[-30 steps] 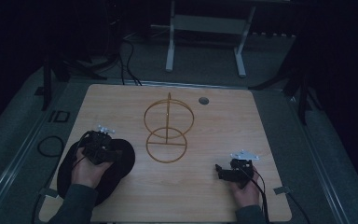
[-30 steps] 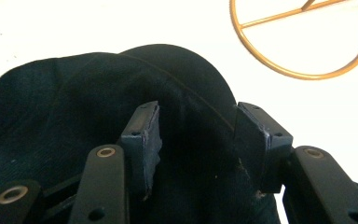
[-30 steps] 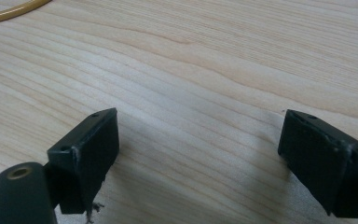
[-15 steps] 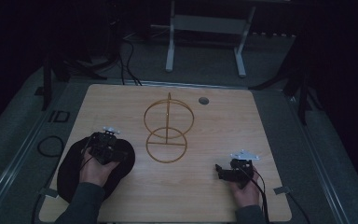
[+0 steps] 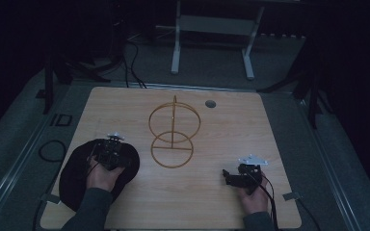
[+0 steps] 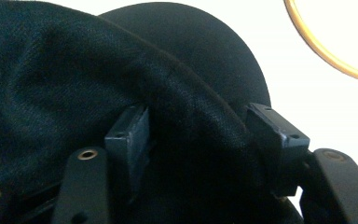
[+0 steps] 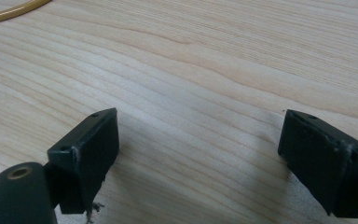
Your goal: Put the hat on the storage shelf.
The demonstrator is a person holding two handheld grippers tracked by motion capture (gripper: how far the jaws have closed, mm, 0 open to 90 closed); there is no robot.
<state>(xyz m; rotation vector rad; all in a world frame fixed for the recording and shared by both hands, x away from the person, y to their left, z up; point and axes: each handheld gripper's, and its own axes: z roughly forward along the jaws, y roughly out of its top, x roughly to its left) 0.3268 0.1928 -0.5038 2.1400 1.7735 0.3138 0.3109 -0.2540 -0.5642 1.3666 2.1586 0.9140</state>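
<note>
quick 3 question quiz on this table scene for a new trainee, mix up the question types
1. True or false: the right tongs are open over bare wood, holding nothing.
2. Which thing sits between the jaws of the left tongs? A) the gold wire stand B) the black hat C) a cable
3. Fill in: the gold wire stand stands near the ____ of the table.

Key
1. True: the jaws stand wide apart with wood grain between them.
2. B: a fold of the black hat lies between them, but the jaws look spread, not yet closed.
3. Middle.
</note>
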